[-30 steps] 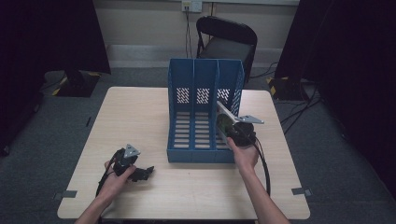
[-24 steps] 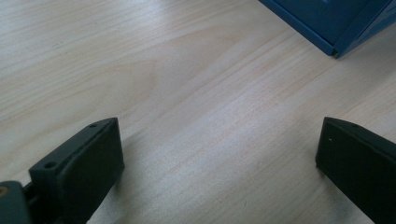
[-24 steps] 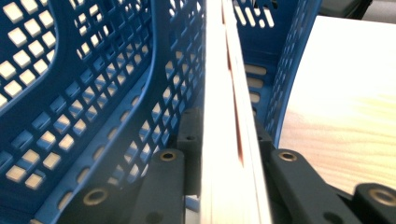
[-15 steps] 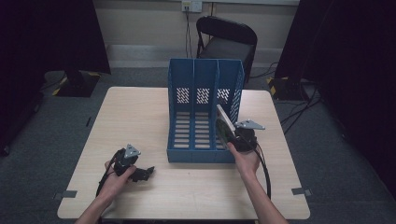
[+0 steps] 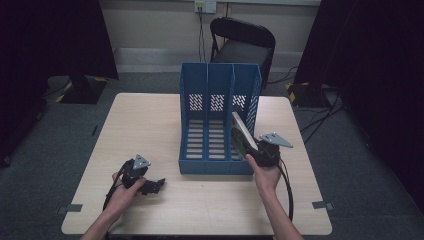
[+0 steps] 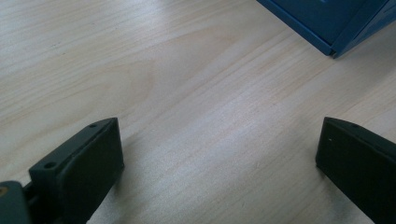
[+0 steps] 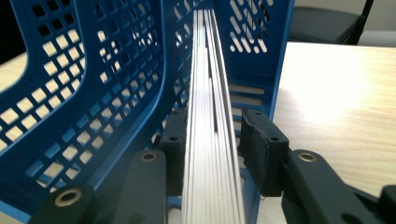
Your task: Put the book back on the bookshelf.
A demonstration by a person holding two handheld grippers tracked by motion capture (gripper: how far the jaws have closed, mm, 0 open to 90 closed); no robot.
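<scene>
One book (image 5: 240, 134) stands tilted in the rightmost of three compartments of the single blue file rack (image 5: 210, 100), at the middle of the counter (image 5: 150, 115); its cover is hard to make out (the right gripper view gives page edges alone). The right tongs (image 5: 251, 152) have just been opening, pads slightly off the book between them. The left tongs (image 5: 159, 184) rest open, empty, near the counter's front-left corner.

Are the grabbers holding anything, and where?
The right gripper has just been opening around the book's page edge; one pad looks clear, so grip is unsure. The left gripper holds nothing.
</scene>
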